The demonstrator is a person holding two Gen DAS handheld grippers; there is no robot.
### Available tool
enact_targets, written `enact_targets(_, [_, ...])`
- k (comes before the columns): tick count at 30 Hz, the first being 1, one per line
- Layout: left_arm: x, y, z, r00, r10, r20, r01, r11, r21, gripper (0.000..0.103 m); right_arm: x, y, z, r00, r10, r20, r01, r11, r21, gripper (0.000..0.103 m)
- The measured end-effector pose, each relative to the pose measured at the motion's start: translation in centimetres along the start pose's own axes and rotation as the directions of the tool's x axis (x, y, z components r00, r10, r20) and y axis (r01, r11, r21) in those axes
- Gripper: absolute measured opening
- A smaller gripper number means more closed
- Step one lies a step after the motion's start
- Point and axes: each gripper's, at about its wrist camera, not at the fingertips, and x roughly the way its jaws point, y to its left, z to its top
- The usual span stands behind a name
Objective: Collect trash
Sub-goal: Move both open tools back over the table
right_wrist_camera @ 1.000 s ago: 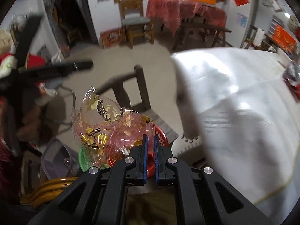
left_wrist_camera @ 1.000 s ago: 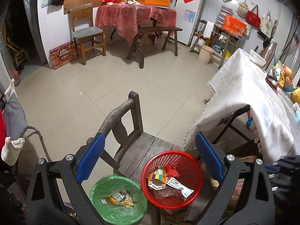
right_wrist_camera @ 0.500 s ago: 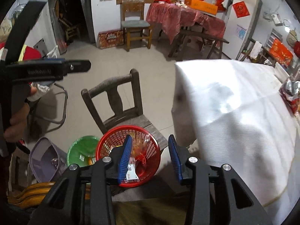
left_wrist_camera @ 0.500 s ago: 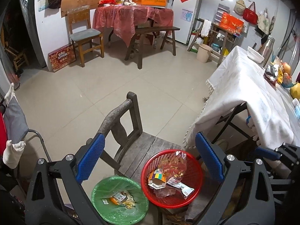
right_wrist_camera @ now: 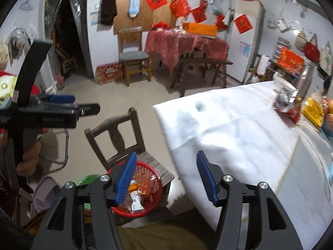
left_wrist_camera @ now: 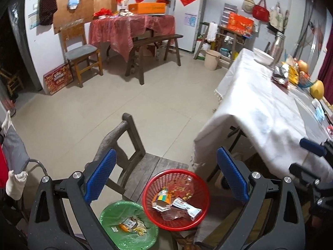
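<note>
A red mesh basket stands on the seat of a wooden chair. In it lie a pink gold-printed wrapper, a white wrapper and an orange carton. Beside it is a green-lined bin holding scraps. My left gripper hovers open above the two, empty. My right gripper hangs above the basket and the table's corner; its jaws are opening with nothing between them. Silver and red snack bags lie at the far end of the white-clothed table.
On the table's far end are a white bowl, a steel flask, fruit and a yellow bag. A hand holds the left gripper at the left. Bare tiled floor stretches beyond the chair.
The right gripper opened and let go of the pink gold-printed wrapper, which now lies in the red basket. That gripper has risen and swung toward the table. The left gripper rose slightly.
</note>
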Motion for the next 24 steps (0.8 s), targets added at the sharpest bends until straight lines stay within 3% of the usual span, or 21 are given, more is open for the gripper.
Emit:
enact_targets(8, [0.0, -5.8, 1.0, 0.998, -0.062, 0.003, 0.061, 0.994, 0.09, 0.095, -4.0, -6.6, -1.7, 0.993, -0.094, 0.074, 0.083, 0.987, 0.135, 0.079])
enact_targets(14, [0.8, -12.0, 2.3, 0.993, -0.122, -0.007, 0.121, 0.975, 0.187, 0.096, -6.3, -12.5, -3.6, 0.979, -0.184, 0.091, 0.157, 0.956, 0.248, 0.083])
enact_targets(24, [3.8, -22.5, 4.8, 0.974, -0.219, -0.056, 0.226, 0.927, 0.3, 0.096, -8.7, -23.8, -6.9, 0.945, -0.321, 0.071, 0.257, 0.856, 0.448, 0.086])
